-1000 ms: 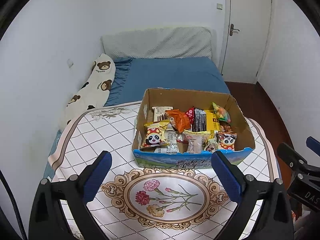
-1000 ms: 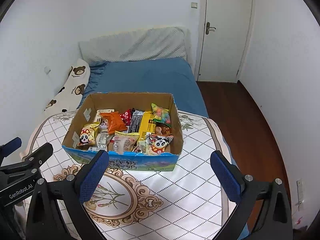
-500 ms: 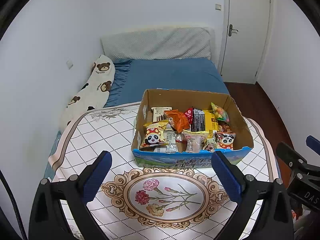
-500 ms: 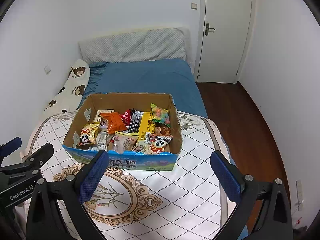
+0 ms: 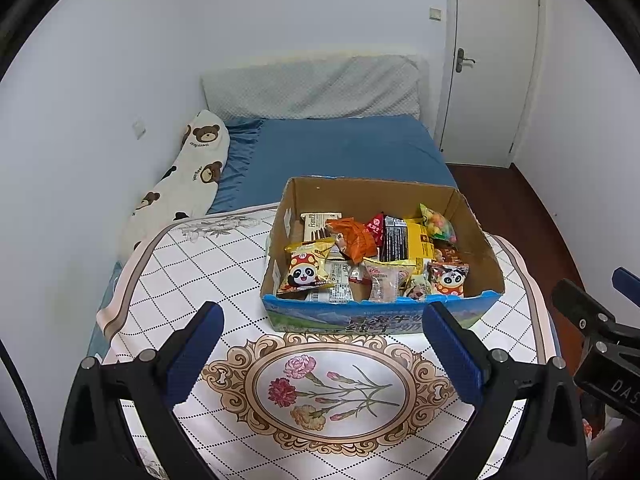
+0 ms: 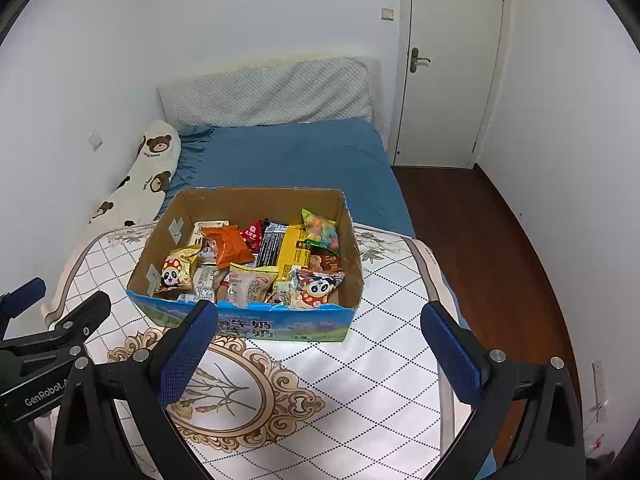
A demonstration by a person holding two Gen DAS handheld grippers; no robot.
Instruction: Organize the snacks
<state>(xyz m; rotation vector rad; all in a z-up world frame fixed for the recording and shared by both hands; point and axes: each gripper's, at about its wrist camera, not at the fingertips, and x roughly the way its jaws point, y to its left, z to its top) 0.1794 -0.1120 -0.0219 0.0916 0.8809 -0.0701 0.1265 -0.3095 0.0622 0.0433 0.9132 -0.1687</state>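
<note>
Cardboard box (image 5: 380, 316) sits on the quilted table cover (image 5: 192, 276), at the cover's far end, just behind the oval flower medallion (image 5: 328, 388); the blue bed (image 5: 340, 148) lies beyond the box. Every snack in view is inside the box, none on the cover around it.

Left gripper (image 5: 320, 344) hovers over the near end of the cover with jaws spread wide and nothing between them. Right gripper (image 6: 316, 344) is the same: fingers released, empty, to the right of the left one.

Contents, relative to the box:
- panda snack bag (image 5: 306, 272) at near-left corner, a second panda bag (image 6: 318, 286) at near-right
- orange packet (image 5: 354, 238) in the middle
- yellow-black pack (image 5: 404, 240) right of the orange one
- colourful candy bag (image 6: 320, 232) at far-right corner
- pale wrapped bun (image 6: 250, 284) against the near wall

Stage judgement: ambiguous. Snacks heaped loosely in the box with both grippers free fits either a pile waiting to be sorted out or snacks already gathered in. I won't call a next move from this.

Orientation: box long axis runs left-right across the cover, open top up, printed blue wall facing the grippers. The yellow-black pack's long axis runs from the box's near wall toward its far wall.
</note>
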